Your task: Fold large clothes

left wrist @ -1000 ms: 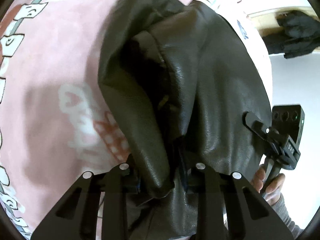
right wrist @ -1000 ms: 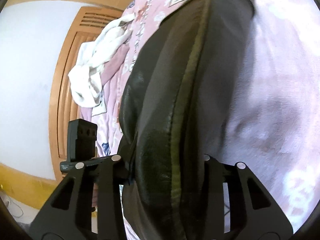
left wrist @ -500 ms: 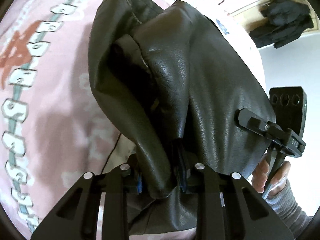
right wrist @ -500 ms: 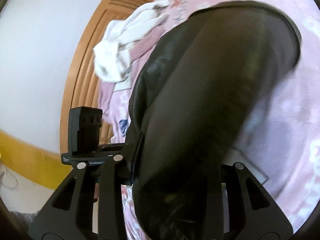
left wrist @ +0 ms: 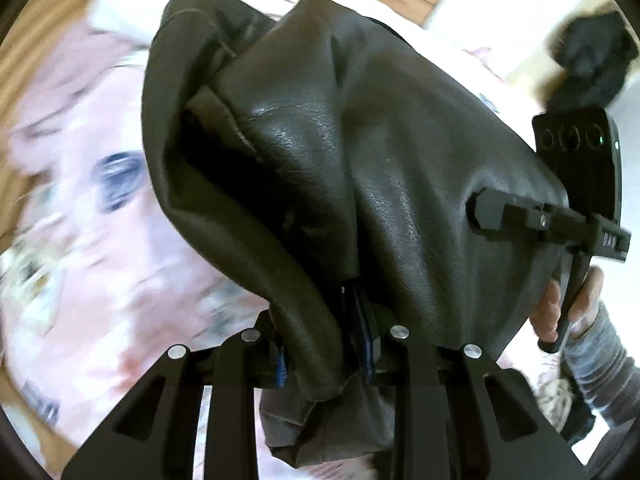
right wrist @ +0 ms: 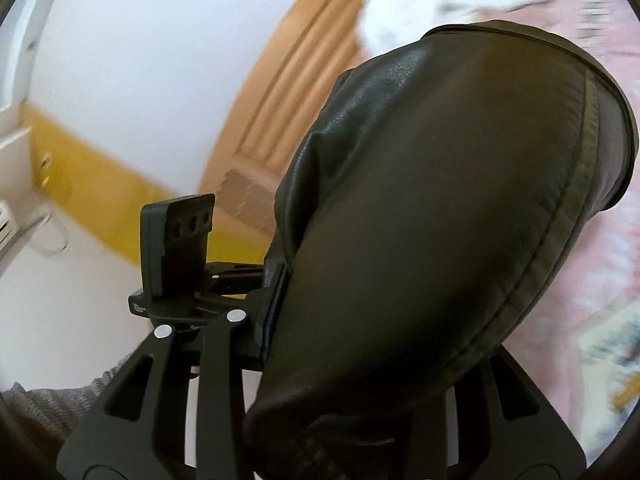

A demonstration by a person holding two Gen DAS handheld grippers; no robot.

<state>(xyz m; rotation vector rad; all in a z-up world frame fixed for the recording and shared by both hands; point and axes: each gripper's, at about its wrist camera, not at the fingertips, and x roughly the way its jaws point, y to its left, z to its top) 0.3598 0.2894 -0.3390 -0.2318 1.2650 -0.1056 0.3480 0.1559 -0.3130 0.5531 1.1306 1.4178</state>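
Each wrist camera looks along its gripper, pressed close to the black jacket (left wrist: pixel 400 160). Both views share it and the pink bedding (left wrist: pixel 100 260) behind.

a: what blocks the way ahead?
b: the black leather garment (left wrist: pixel 360 168) drapes over both views, filling the middle.
a: any room?
b: left of it, pink bedding (left wrist: pixel 100 248); wooden headboard (right wrist: pixel 288 80) beyond.

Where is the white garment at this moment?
In the right wrist view the white garment lies at the top, on the pink bedding, just behind the black leather jacket and beside the wooden headboard.
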